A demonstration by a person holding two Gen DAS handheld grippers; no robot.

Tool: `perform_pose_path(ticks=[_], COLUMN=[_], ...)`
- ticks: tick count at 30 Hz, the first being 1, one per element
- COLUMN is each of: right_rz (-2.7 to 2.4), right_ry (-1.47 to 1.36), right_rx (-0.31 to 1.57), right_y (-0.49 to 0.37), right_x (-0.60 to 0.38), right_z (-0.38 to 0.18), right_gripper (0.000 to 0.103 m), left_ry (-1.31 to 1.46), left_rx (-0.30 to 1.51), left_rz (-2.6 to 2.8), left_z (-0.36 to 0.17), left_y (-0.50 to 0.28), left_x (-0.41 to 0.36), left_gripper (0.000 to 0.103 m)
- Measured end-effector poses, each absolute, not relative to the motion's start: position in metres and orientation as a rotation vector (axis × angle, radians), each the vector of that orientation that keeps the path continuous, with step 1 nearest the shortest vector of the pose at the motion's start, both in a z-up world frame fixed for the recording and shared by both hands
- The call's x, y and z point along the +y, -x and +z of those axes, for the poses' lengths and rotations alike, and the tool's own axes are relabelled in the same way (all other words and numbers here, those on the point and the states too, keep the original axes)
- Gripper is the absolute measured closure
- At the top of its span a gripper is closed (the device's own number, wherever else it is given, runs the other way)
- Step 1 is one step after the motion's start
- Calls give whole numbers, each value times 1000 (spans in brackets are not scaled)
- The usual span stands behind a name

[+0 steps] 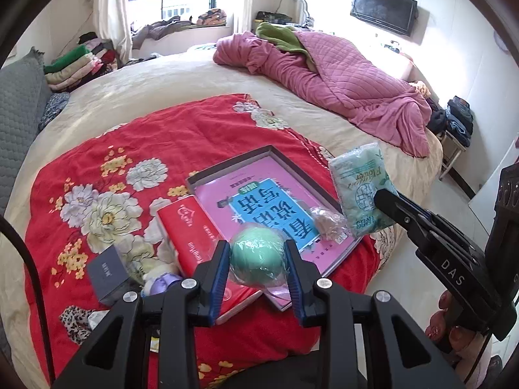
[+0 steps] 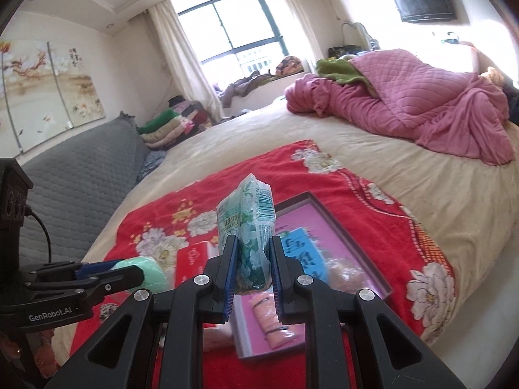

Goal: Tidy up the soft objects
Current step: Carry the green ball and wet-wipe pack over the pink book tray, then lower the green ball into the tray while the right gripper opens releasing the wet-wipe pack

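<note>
My left gripper (image 1: 257, 253) is shut on a wrapped green ball (image 1: 258, 259) and holds it above the red floral blanket (image 1: 136, 149). The ball also shows in the right wrist view (image 2: 146, 274). My right gripper (image 2: 252, 243) is shut on a green tissue pack (image 2: 248, 223) and holds it above the shallow box (image 2: 340, 217). The pack also shows in the left wrist view (image 1: 361, 188). A pink and blue book (image 1: 269, 207) lies in the box (image 1: 227, 165), with a small wrapped beige object (image 1: 324, 222) on it.
A red tissue box (image 1: 191, 233), a grey box (image 1: 107, 274) and a leopard cloth (image 1: 76, 321) lie on the blanket. A pink quilt (image 1: 340, 77) lies at the far side of the bed. Folded clothes (image 1: 78, 64) are stacked at the left.
</note>
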State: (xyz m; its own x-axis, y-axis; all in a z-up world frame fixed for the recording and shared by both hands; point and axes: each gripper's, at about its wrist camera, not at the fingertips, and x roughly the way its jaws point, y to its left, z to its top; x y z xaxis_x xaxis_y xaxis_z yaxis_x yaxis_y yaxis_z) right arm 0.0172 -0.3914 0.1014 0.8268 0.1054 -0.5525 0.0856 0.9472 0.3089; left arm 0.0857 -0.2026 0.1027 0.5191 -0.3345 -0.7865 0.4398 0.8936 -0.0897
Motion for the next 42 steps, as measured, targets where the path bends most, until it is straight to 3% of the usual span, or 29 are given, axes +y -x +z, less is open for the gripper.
perform_pose_path(ticks=[42], right_rz=[-32], right_ry=[-415], right_rx=[796], right_y=[-46], right_x=[-433], right_z=[0], right_gripper=[84], left_ry=[-237], left_rx=[1092], left_rz=[-580], left_z=[-11], left_y=[-123], left_x=[-276], left_gripper=[69])
